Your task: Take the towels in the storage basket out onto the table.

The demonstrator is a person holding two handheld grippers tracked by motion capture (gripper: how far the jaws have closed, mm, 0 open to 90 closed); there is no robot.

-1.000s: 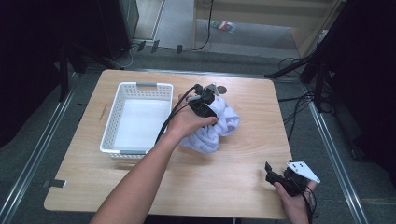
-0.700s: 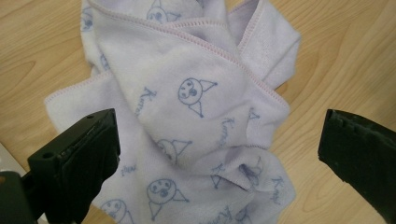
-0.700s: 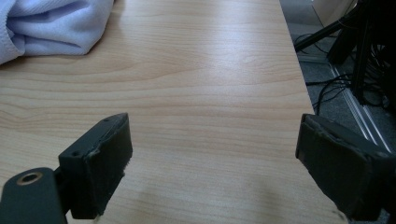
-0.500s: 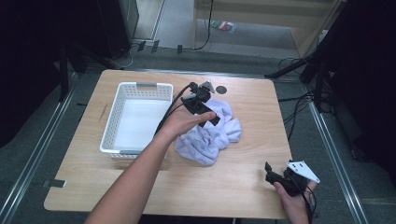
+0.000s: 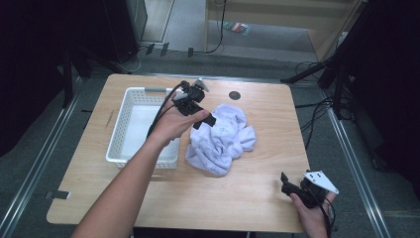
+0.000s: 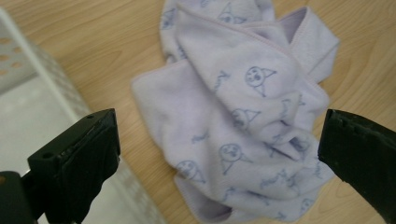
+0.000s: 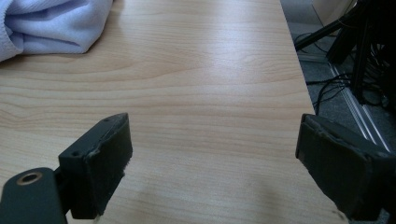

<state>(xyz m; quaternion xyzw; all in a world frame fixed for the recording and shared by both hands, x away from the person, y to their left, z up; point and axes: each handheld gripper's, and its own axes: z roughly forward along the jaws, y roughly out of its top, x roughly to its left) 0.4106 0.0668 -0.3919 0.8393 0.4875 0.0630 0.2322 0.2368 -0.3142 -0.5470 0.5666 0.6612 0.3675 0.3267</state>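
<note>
Prob. a lab/test space, lone wooden table [image 5: 247, 198], floor rails [image 5: 29, 183], cables [image 5: 317, 119], dark stands [image 5: 341, 74]

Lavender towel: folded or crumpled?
Crumpled. The lavender towel lies bunched in loose overlapping folds on the table, beside the white basket.

Soft lilac fleece cloth [image 6: 233, 140], matt and slightly napped, printed with small blue cartoon faces, edged in a stitched hem. Light wood-grain bench [image 7: 210, 93], smooth with a faint sheen. At nine o'clock of the cloth, white plastic basket [image 5: 121, 124], perforated walls, semi-gloss. Black matt plastic on the left claw [image 6: 219, 154], with rough, scuffed pads [image 6: 93, 154]; same on the right claw [image 7: 215, 163].
</note>
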